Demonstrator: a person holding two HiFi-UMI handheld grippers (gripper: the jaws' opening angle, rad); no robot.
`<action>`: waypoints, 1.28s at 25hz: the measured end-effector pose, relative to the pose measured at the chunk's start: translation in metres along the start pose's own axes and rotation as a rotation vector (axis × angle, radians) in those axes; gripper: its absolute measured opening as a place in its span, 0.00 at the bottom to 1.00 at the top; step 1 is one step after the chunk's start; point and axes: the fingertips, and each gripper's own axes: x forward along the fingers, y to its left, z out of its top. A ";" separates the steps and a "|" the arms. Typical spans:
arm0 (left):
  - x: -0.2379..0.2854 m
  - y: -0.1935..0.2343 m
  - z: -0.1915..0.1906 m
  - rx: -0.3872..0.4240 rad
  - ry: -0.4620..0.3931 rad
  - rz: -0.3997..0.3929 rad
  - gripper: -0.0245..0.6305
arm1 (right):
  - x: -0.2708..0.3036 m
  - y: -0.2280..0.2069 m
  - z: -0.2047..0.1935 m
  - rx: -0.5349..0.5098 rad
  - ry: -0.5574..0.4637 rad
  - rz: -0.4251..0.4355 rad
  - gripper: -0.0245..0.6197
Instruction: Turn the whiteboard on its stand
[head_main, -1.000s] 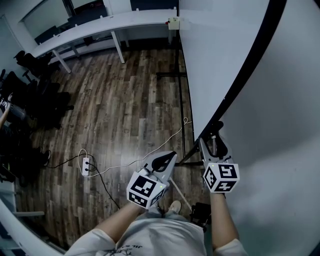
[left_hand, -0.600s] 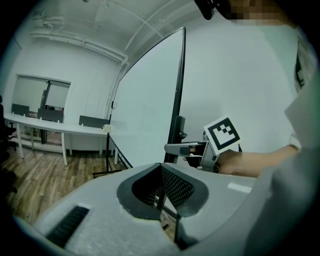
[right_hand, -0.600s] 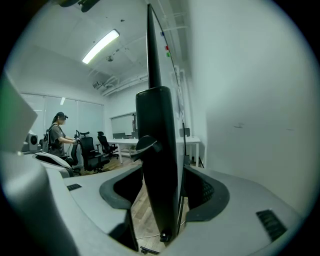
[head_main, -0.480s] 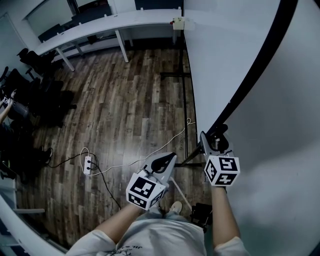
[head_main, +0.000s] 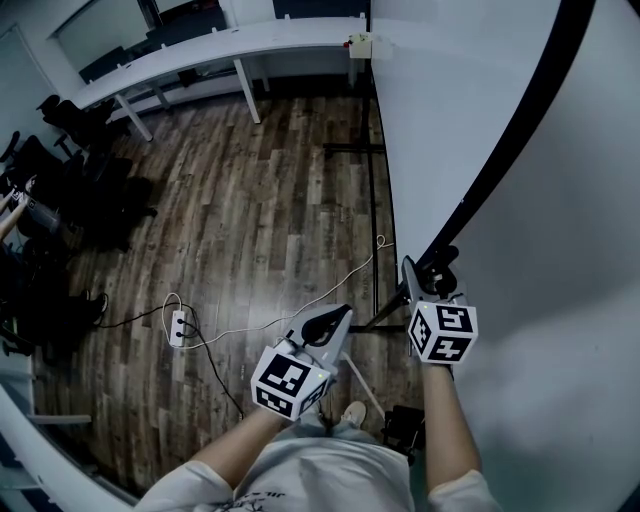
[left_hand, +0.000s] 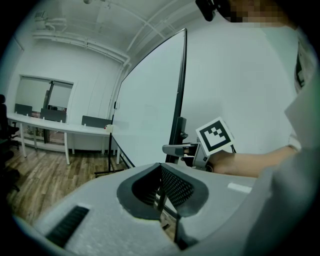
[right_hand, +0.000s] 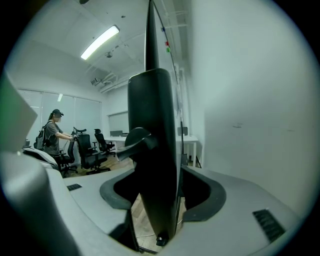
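Nearest us, our left hand-held gripper (head_main: 338, 316) hangs closed and empty above the wooden floor (head_main: 250, 200). Just beside it, our right hand-held gripper (head_main: 432, 268) clamps the black side edge of the whiteboard (head_main: 450, 120), which stands upright with its long face running away from us.

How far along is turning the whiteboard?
Done: the right gripper has clamped the whiteboard by its black edge. In hand: that grip. Left: the turn itself seems yet to come. The left gripper hangs free, jaws together, empty.
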 end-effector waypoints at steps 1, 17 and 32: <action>-0.002 0.000 0.001 -0.001 0.000 0.001 0.05 | 0.000 0.001 0.001 -0.002 -0.001 -0.002 0.37; -0.017 -0.004 -0.001 0.000 -0.002 0.016 0.05 | -0.003 0.004 0.003 -0.026 -0.019 -0.076 0.31; -0.031 -0.008 0.002 0.004 -0.007 0.015 0.05 | -0.019 0.002 -0.001 -0.031 -0.025 -0.109 0.31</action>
